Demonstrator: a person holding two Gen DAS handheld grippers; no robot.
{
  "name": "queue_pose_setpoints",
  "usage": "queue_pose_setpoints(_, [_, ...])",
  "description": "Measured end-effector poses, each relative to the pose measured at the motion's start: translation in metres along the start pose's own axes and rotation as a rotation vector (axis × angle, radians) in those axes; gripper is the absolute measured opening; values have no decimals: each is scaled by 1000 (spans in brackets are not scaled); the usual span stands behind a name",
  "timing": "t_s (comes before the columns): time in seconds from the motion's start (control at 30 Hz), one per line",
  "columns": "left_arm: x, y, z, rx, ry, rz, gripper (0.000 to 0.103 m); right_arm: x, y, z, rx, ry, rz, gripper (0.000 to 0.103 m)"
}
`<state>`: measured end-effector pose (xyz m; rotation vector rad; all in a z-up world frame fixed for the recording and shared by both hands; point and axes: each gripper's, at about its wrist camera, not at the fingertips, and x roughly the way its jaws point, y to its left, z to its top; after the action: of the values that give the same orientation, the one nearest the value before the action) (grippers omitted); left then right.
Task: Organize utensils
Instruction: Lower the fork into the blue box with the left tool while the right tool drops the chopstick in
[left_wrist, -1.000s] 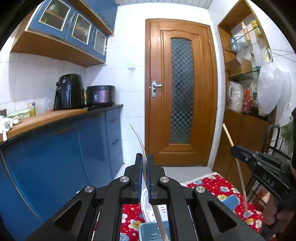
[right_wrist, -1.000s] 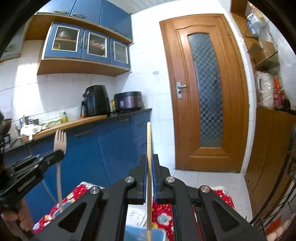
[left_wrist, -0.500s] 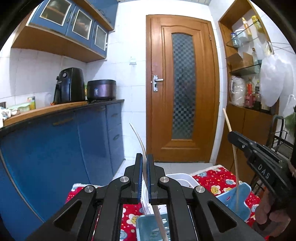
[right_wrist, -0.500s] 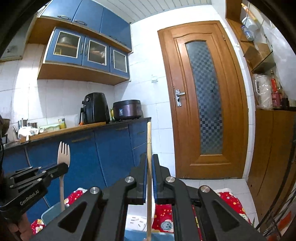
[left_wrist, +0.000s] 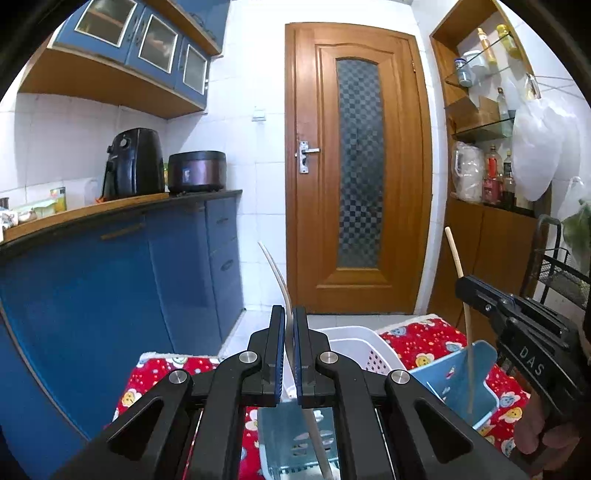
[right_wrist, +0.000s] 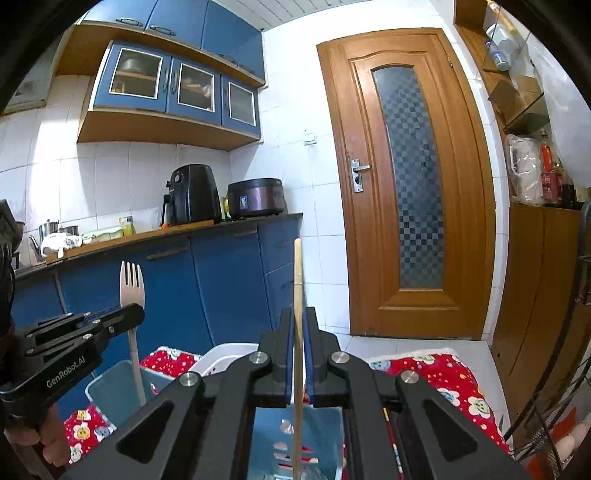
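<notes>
The table (left_wrist: 417, 334), draped in a red cartoon-print cloth, carries three containers close together: one white perforated basket (left_wrist: 360, 345) at the back and two light-blue holders in front of it, the left blue holder (right_wrist: 118, 387) and the right blue holder (left_wrist: 460, 373). They look set out as sorting bins, so each utensil can be dropped upright into its own slot. Two hand-held grippers hang over them, one per hand. The left hand-held gripper (left_wrist: 290, 354) has its jaws pressed together on one pale wooden fork (right_wrist: 132, 291), pinched partway along the handle with the tines up, and the handle's lower end already dips inside the left blue holder. The right hand-held gripper (right_wrist: 298, 354) is likewise clamped on one wooden chopstick (right_wrist: 297, 280), held nearly vertical, its lower end reaching down into the right blue holder. Holding each piece upright and mid-shaft seems meant to let it slide straight in without catching the rim. A thin red stick (right_wrist: 392, 439) lies on the cloth beside the right holder; what it is I cannot tell.
</notes>
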<state>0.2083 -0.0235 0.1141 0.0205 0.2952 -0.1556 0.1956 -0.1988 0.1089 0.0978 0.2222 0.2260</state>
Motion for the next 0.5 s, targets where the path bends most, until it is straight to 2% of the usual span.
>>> queue_pose_setpoints(0.23, [-5, -6, -7, 15, 16, -8, 5, -6, 2, -5, -5, 31, 7, 8])
queue_pose_setpoints(0.27, [-6, -6, -8, 14, 20, -10, 5, -7, 3, -5, -7, 36, 10, 9])
queue_pose_setpoints(0.33, [-6, -7, -9, 10, 31, -14, 5, -10, 4, -6, -2, 41, 20, 21])
queue_pose_setpoints(0.4, [-7, -8, -9, 7, 43, -23, 5, -13, 4, -5, 5, 44, 30, 26])
queue_pose_setpoints(0.5, [-9, -10, -10, 9, 54, -35, 12, -20, 7, -3, 3, 41, 35, 27])
